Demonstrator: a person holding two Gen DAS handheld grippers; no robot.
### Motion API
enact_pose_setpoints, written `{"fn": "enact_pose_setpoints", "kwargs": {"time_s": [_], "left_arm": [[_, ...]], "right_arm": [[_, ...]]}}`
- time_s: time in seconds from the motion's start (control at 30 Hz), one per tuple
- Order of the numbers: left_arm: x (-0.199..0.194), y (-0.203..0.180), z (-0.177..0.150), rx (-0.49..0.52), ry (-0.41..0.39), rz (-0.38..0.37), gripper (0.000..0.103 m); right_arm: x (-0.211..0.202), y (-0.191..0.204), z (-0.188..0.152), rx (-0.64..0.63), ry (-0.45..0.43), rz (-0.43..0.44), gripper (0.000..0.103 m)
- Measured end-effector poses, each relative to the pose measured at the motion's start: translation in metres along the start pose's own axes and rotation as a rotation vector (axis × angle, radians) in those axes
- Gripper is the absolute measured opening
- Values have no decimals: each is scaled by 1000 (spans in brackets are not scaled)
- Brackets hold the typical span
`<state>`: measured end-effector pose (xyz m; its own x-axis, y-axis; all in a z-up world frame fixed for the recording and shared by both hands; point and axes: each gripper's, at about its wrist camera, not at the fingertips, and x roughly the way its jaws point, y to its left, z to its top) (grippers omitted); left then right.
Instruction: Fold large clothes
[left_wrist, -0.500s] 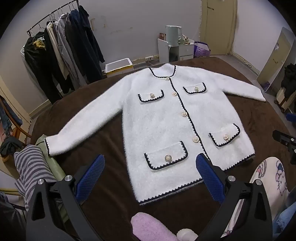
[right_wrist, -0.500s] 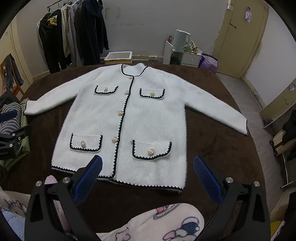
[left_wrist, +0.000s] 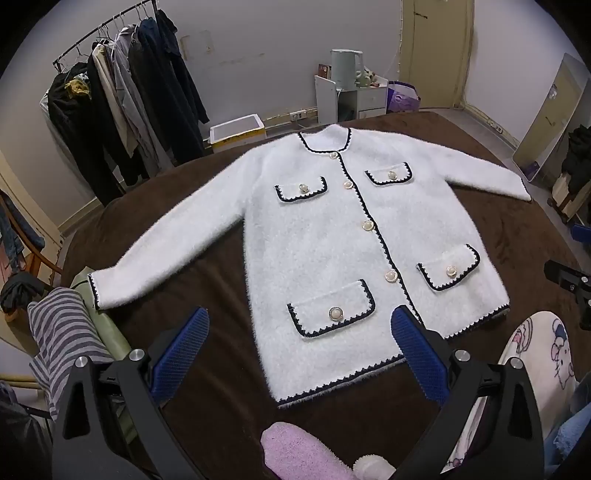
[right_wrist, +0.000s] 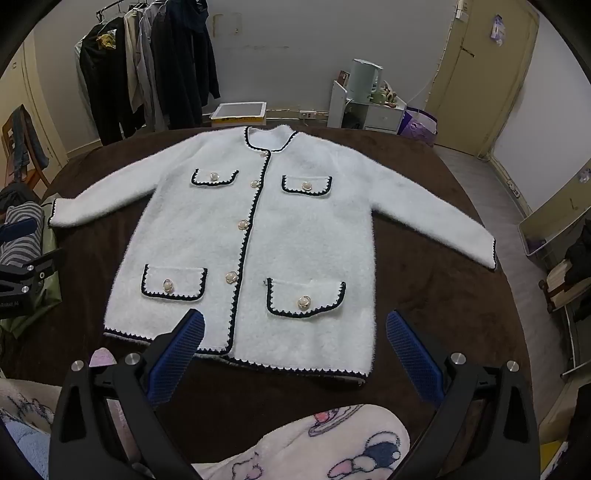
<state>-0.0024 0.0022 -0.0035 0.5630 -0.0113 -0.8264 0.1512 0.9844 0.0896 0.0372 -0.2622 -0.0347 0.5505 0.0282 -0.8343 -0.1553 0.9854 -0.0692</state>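
Observation:
A white fuzzy cardigan (left_wrist: 332, 236) with black trim, pearl buttons and several pockets lies flat, face up, on a brown bed cover (left_wrist: 177, 266), both sleeves spread out. It also shows in the right wrist view (right_wrist: 306, 236). My left gripper (left_wrist: 300, 334) is open and empty, hovering above the hem near the lower left pocket. My right gripper (right_wrist: 295, 332) is open and empty, above the hem near the lower right pocket. Neither touches the cardigan.
A striped garment (left_wrist: 62, 343) and a green one (left_wrist: 110, 332) lie at the bed's left edge. Purple fleece (left_wrist: 295, 454) and cartoon-print fleece (right_wrist: 314, 443) sit at the near edge. A clothes rack (left_wrist: 122, 99), a white box (left_wrist: 236, 129) and a small shelf (left_wrist: 351, 96) stand behind the bed.

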Motion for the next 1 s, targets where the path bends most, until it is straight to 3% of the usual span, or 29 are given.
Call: {"fn": "enact_pose_setpoints", "kwargs": {"time_s": [1.0], "left_arm": [[3,-2,0,-4,5,6,97]], "right_arm": [[3,6,-2,4,6,12,97]]}}
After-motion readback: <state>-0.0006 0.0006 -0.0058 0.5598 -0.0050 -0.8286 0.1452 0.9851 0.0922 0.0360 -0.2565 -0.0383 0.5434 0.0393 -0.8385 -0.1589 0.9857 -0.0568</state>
